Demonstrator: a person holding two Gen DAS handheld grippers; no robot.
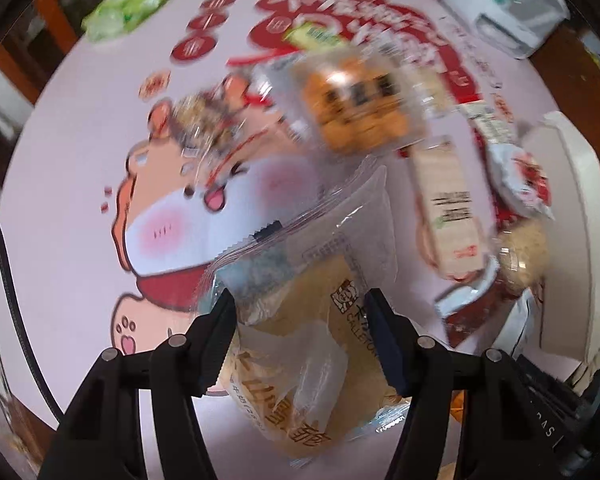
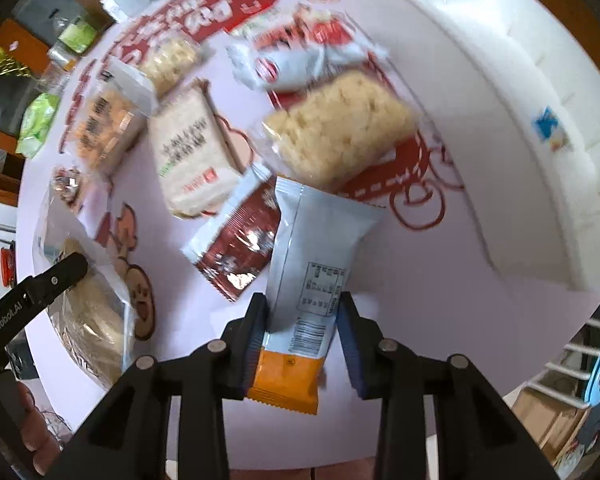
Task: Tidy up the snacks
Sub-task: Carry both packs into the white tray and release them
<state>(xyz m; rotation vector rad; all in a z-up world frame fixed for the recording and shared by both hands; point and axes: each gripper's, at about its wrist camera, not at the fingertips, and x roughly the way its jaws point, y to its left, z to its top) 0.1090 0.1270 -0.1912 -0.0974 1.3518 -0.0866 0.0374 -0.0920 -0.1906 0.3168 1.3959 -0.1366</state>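
The pale surface (image 2: pixel 380 420) with its red cartoon print spreads under everything, and the white bin (image 2: pixel 500 112) sits at its far edge. Near the bin lie a puffed rice cake (image 2: pixel 340 128), a beige cracker pack (image 2: pixel 192 148) and a dark red sachet (image 2: pixel 240 252). My left claw (image 1: pixel 300 312) is clamped on a clear-wrapped pastry (image 1: pixel 300 360). My right claw (image 2: pixel 302 312) is pinched tight on a white-and-orange packet (image 2: pixel 312 272), beside the sachet.

Glossy clear plastic wrapper (image 1: pixel 300 320); matt black plastic claw (image 2: pixel 302 320)
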